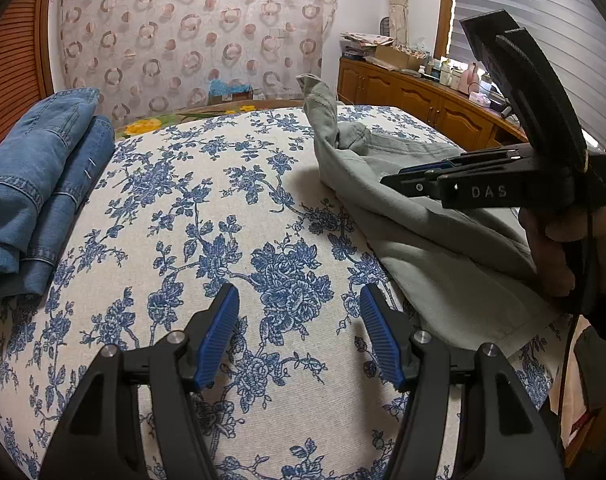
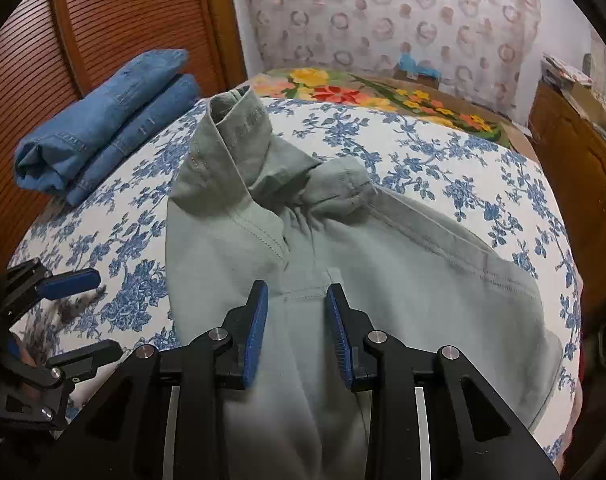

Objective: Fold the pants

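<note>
Pale grey-green pants (image 2: 403, 248) lie crumpled on the blue-flowered cloth, one cuffed end (image 2: 231, 132) sticking up at the far side. My right gripper (image 2: 297, 287) hovers just over the near part of the pants, open, with cloth showing below the gap between its blue pads and nothing pinched. In the left wrist view the pants (image 1: 423, 240) lie to the right, and the right gripper (image 1: 389, 182) reaches in over them from the right. My left gripper (image 1: 299, 294) stands open over bare flowered cloth, left of the pants, holding nothing.
Folded blue jeans (image 1: 43, 168) are stacked at the left edge of the flowered cloth (image 1: 183, 208). A wooden cabinet (image 1: 423, 100) with clutter on top runs along the right. A hand (image 1: 551, 248) holds the right gripper. A slatted wooden door (image 2: 123, 20) stands behind the jeans.
</note>
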A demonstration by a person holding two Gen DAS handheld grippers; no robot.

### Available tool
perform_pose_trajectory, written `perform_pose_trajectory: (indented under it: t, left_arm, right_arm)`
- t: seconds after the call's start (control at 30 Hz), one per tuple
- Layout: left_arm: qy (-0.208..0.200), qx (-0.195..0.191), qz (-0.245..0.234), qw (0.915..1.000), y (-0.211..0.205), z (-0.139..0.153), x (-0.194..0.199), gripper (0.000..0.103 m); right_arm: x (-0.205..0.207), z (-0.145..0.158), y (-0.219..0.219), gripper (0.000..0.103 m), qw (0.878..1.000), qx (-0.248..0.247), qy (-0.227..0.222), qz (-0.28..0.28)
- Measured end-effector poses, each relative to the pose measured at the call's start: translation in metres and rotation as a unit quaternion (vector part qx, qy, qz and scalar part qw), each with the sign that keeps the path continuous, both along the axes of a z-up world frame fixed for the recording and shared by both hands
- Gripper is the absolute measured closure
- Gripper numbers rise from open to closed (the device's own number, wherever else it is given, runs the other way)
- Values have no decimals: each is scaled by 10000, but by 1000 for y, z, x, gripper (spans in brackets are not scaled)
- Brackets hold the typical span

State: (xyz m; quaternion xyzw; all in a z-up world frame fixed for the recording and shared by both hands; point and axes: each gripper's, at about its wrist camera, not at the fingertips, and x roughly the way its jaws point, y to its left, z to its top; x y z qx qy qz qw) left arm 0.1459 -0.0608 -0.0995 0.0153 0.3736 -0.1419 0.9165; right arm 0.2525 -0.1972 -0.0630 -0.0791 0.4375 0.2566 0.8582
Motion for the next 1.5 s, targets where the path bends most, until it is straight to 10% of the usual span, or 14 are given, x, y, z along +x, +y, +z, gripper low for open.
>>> perform_pose_trajectory:
  t: [0.27,0.93,1.4,1.5]
  left_arm:
    - [3,8,-1,10000,0,0,0,41]
    - [8,9,-5,10000,0,-1,0,41]
    - [6,40,-6,10000,-2,-1,-1,41]
    - [2,45,-4,10000,-2,-1,-1,41]
  right_arm:
    - [8,16,-19,81,9983,475,-155,-291]
    - [5,-9,4,103,9993,-306,-200,109]
    - [9,27,-33,103,9984,246,-472,-169]
    - [8,11,-20,88,9995,118,-299,-46]
